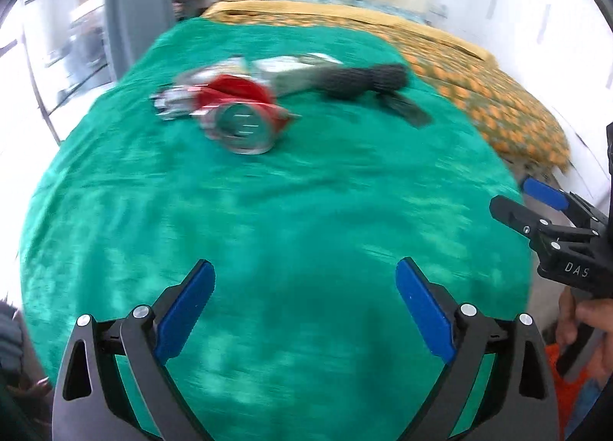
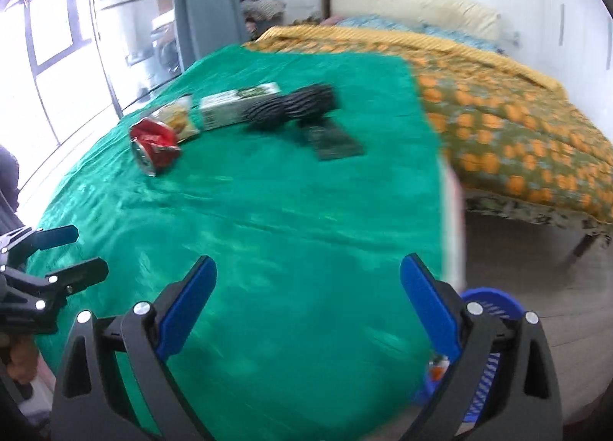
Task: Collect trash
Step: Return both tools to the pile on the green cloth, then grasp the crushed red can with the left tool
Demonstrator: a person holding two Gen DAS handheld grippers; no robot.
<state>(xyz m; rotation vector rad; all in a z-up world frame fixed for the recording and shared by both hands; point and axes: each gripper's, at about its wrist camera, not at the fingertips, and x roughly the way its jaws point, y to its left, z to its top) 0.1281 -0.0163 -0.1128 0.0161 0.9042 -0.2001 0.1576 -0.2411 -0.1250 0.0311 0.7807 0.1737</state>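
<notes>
From the left wrist, the left tool (image 1: 304, 310) hangs over the near part of a table draped in green cloth (image 1: 268, 234), its jaws spread wide with nothing between them. The trash lies well ahead of it and slightly left: a crushed red can (image 1: 239, 111) with its round end facing the tool, a crinkled wrapper (image 1: 174, 96) touching its left side, a pale carton (image 1: 285, 71) just behind, and a dark ribbed roll (image 1: 364, 82) to the right with a flat dark piece (image 1: 406, 107) beside it. The can looks light and already dented, so it should take a firm pinch across its squashed middle; the smooth metal may slip on the cloth. The right tool (image 1: 513, 199) shows at the right edge, held by a hand (image 1: 590, 330). From the right wrist, the right tool (image 2: 308, 310) is likewise spread and empty, with the can (image 2: 155, 146) far ahead to its left, a snack packet (image 2: 176, 117) touching it, and the carton (image 2: 239, 104), roll (image 2: 293, 105) and flat piece (image 2: 331, 140) further right. The packet is soft and would crumple; the carton is stiff and best taken across its narrow sides. The table's right edge runs just beside this tool, with a blue basket (image 2: 486, 310) below it and a bed (image 2: 517, 115) beyond. Open cloth between tools and trash leaves room to reach.
</notes>
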